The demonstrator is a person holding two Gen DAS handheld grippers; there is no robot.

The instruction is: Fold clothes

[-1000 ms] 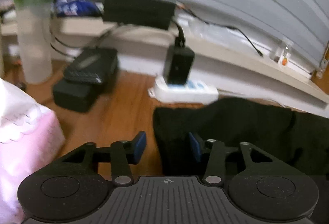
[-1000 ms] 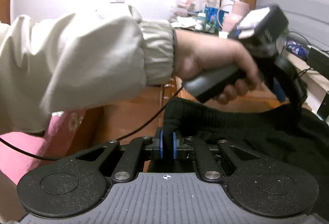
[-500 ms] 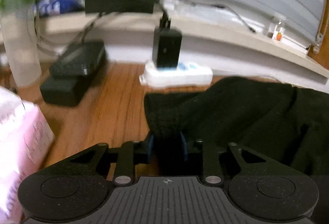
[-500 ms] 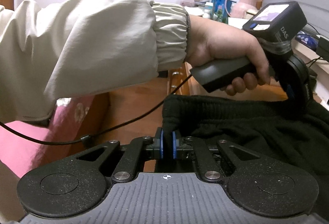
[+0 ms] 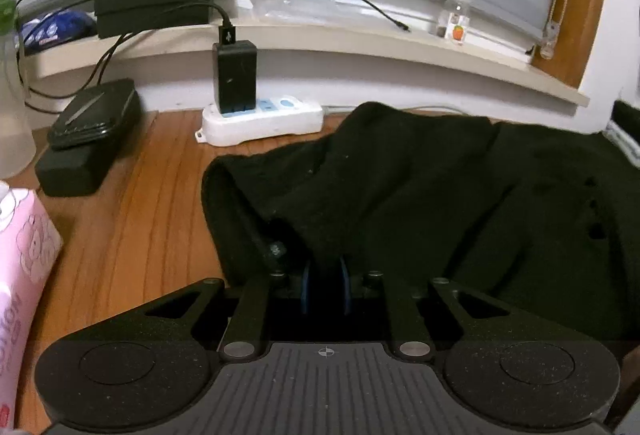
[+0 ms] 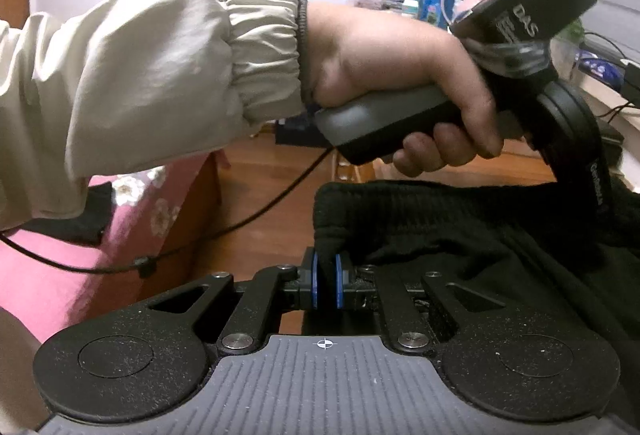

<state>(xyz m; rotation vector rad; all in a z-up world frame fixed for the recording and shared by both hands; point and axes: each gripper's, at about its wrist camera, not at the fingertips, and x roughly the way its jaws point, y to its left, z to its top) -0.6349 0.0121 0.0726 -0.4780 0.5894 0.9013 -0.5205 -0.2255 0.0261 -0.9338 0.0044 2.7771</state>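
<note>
The black garment [image 5: 420, 195] lies heaped on the wooden counter [image 5: 152, 203], spreading ahead of both grippers and off to the right of the left one. Its ribbed hem [image 6: 400, 207] runs across just ahead of the right gripper.

The left gripper [image 5: 325, 289] has its jaws drawn nearly together, with a raised fold of the garment pinched between the blue pads [image 5: 305, 287]. The cloth rises from that pinch in a ridge and slopes away ahead.

The right gripper [image 6: 326, 285] is almost fully closed, its pads [image 6: 315, 285] clamped on a thin corner of the hem, which stands up from the jaws.

In the right wrist view, a hand [image 6: 400, 75] in a cream sleeve [image 6: 140, 87] grips the left gripper's handle above the garment, ahead of the right gripper. A thin cable [image 6: 240, 223] hangs from that handle down to the left. Farther left is a pink bed [image 6: 60, 275].

Ahead of the left gripper, past the garment, a white power strip [image 5: 264, 119] sits on the counter with a black charger [image 5: 235, 75] plugged into it. To the left of that are stacked black cases [image 5: 88, 143], and at the near left a pink pack [image 5: 24, 267]. A shelf [image 5: 360, 43] with cables runs along the wall behind.
</note>
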